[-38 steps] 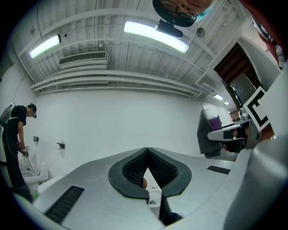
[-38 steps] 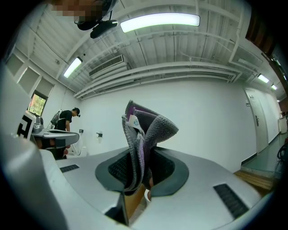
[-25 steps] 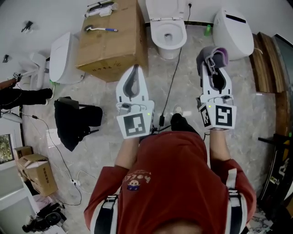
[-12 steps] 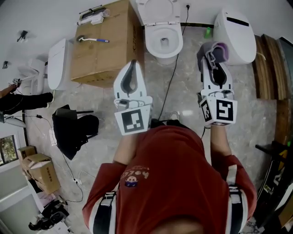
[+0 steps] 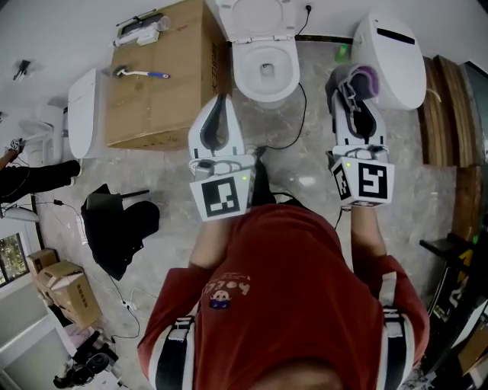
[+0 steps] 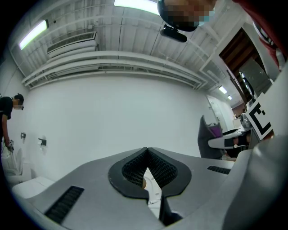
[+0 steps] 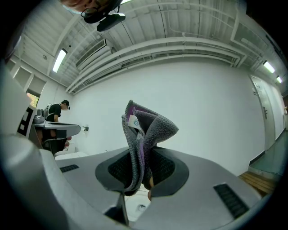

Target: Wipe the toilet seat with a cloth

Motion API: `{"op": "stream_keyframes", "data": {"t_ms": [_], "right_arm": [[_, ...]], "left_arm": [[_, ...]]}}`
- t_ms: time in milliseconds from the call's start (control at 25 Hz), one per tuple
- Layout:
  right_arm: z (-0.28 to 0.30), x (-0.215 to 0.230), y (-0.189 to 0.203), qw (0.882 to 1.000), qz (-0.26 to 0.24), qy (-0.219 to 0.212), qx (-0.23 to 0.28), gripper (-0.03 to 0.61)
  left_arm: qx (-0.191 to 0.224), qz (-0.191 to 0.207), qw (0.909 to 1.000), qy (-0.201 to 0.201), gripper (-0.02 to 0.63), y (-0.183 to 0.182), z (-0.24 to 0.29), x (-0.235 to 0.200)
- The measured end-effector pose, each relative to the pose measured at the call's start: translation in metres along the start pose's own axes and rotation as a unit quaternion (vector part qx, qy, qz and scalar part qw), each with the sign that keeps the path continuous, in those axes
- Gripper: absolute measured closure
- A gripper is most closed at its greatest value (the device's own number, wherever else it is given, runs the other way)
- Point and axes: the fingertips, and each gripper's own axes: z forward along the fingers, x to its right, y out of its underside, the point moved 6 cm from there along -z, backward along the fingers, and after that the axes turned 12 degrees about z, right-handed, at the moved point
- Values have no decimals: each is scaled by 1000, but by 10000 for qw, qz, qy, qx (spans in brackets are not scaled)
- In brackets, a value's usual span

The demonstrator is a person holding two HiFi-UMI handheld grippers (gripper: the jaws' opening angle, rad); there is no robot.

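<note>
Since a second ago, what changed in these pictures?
The person stepped toward the toilet, so it and the cardboard box slid left in the head view. Nothing was grabbed or dropped. The right gripper stays shut on the cloth; the left gripper stays shut and empty.

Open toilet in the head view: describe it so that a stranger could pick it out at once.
Find the big cardboard box by the far wall. The toilet stands just right of it, against that wall. Unlike the closed white toilet further right, its lid is raised and its bowl shows.
</note>
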Motion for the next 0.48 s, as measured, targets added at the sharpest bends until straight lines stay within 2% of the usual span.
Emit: {"op": "stream_keyframes", "data": {"t_ms": [240,480], "right_arm": [[71,4,17,9997,-119,164,-111,497],[175,-1,17,9997,-100,226,-74,497]], "left_arm": [[126,-136,9998,119,600,34,68,-26],[221,-200,9995,110,600,60,156,-80]]}}
